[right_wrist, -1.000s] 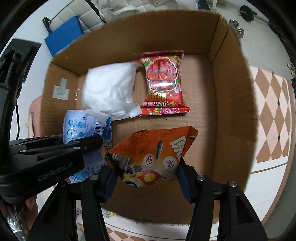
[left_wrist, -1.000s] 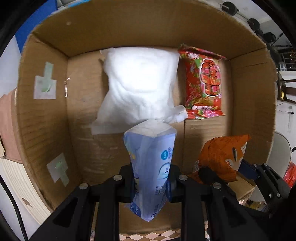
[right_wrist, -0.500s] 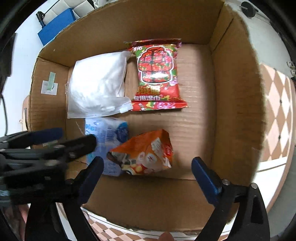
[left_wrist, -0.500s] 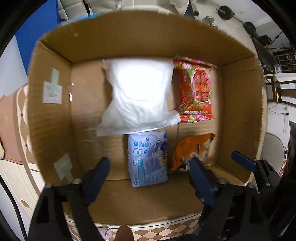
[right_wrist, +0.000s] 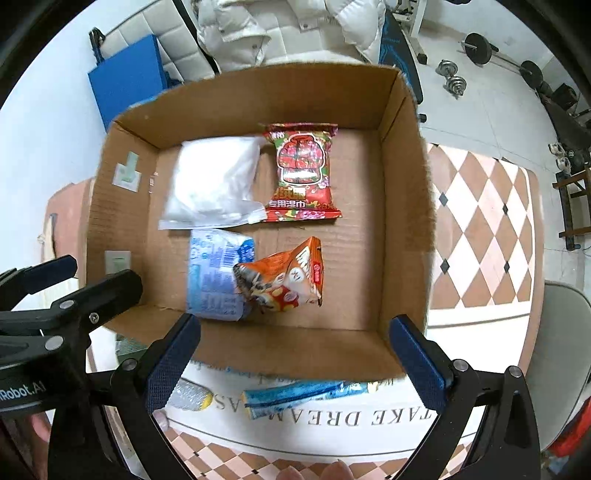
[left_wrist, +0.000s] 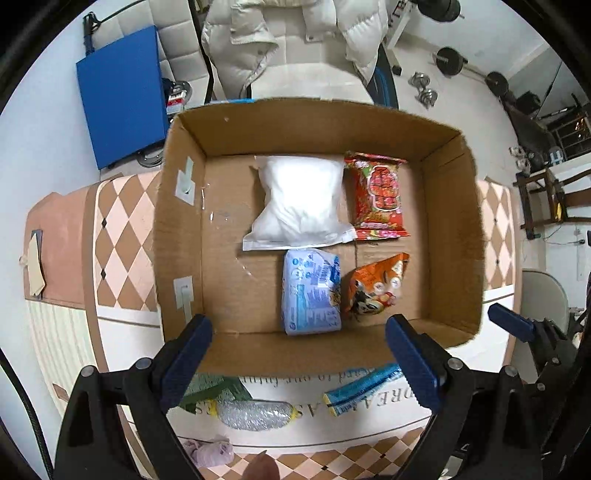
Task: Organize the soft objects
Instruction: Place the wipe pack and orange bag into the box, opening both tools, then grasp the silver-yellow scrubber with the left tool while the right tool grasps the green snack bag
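A cardboard box (left_wrist: 454,229) (right_wrist: 402,229) holds a white soft pack (left_wrist: 301,201) (right_wrist: 214,184), a red patterned wipes pack (left_wrist: 378,195) (right_wrist: 303,173), a light blue tissue pack (left_wrist: 310,291) (right_wrist: 216,275) and an orange snack bag (left_wrist: 376,286) (right_wrist: 284,277). My left gripper (left_wrist: 299,354) is open and empty above the box's near wall. My right gripper (right_wrist: 295,358) is open and empty, also above the near wall. The left gripper shows at the left of the right wrist view (right_wrist: 70,291).
On the table in front of the box lie a blue wrapped stick (left_wrist: 364,389) (right_wrist: 303,395), a bubble-wrapped item (left_wrist: 255,413) (right_wrist: 188,397), a green packet (left_wrist: 212,389) and a pale purple cloth (left_wrist: 210,450). A blue board (left_wrist: 122,92) and a white jacket (left_wrist: 295,33) are behind.
Both grippers opened, dropped the blue tissue pack and orange snack bag into the box, and pulled back and up. The packs now lie side by side on the box floor.
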The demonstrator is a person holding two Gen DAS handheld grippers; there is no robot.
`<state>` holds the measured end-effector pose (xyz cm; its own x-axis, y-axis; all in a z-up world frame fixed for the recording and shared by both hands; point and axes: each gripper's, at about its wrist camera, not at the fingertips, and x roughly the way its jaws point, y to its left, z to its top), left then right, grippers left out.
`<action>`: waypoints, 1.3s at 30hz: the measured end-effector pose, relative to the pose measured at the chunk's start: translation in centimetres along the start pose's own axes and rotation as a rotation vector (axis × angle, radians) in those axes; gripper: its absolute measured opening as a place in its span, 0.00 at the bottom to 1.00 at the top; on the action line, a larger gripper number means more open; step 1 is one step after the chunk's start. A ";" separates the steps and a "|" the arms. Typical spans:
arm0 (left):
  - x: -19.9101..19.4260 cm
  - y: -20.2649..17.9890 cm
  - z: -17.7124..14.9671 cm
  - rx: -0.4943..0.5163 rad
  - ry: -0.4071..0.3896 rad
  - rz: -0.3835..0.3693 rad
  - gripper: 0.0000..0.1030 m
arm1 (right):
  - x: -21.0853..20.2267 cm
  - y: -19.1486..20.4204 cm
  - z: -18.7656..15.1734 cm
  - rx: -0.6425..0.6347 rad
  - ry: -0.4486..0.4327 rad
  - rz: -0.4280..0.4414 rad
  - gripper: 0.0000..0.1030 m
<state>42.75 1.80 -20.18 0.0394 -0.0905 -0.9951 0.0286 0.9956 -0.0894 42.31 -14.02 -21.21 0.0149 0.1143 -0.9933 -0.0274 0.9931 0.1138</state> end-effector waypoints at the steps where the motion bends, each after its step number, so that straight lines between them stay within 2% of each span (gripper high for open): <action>1: -0.6 0.1 -0.3 -0.004 -0.011 -0.003 0.93 | -0.4 0.1 -0.3 0.003 -0.010 0.004 1.00; 7: -3.9 0.6 -2.7 -0.020 -0.085 0.008 0.93 | -2.9 1.4 -2.7 0.010 -0.043 0.055 1.00; 10: -4.8 2.7 -5.4 -0.112 -0.112 0.001 0.93 | -3.9 1.9 -4.4 0.011 -0.062 0.086 1.00; 13: -3.6 5.8 -9.3 -0.243 -0.114 0.058 0.93 | -4.0 2.7 -6.6 -0.013 -0.070 0.123 1.00; 14: -2.5 7.0 -10.7 -0.289 -0.090 0.058 0.93 | -3.8 3.0 -7.3 -0.026 -0.065 0.125 1.00; 17: 3.2 10.5 -14.4 -0.452 0.069 -0.060 0.93 | -2.8 3.5 -9.2 -0.056 -0.047 0.113 1.00; 19: 6.9 12.3 -16.1 -0.563 0.149 -0.129 0.78 | -1.4 3.5 -10.4 -0.065 -0.028 0.099 1.00; 21: 9.9 13.4 -17.3 -0.649 0.198 -0.173 0.71 | 0.0 3.5 -11.2 -0.063 0.003 0.093 1.00; 25: 13.5 13.7 -17.9 -0.746 0.235 -0.216 0.71 | 2.9 3.7 -12.2 -0.055 0.039 0.071 1.00; 29: 16.3 13.1 -17.8 -0.791 0.279 -0.224 0.71 | 4.2 4.3 -13.0 -0.072 0.038 0.062 1.00; 30: 16.8 13.0 -17.9 -0.795 0.276 -0.218 0.64 | 4.3 4.6 -13.0 -0.081 0.038 0.067 1.00; 31: 17.0 12.9 -18.1 -0.796 0.275 -0.217 0.53 | 4.3 5.0 -13.1 -0.098 0.038 0.073 1.00; 33: 16.8 13.0 -18.9 -0.794 0.254 -0.209 0.52 | 4.1 6.3 -13.1 -0.160 0.036 0.079 1.00; 35: 15.9 13.2 -20.5 -0.774 0.205 -0.134 0.51 | 3.7 8.1 -13.1 -0.260 0.028 0.076 1.00; 37: 15.3 13.6 -22.7 -0.782 0.176 -0.101 0.50 | 3.3 11.1 -13.1 -0.410 0.021 0.045 1.00; 39: 15.5 14.0 -24.9 -0.799 0.181 -0.093 0.50 | 3.2 14.4 -13.3 -0.576 0.018 -0.004 1.00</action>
<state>18.93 14.94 -37.85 -0.0911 -0.2363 -0.9674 -0.6985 0.7076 -0.1070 28.69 0.33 -23.01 -0.0013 0.1053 -0.9944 -0.5674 0.8188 0.0874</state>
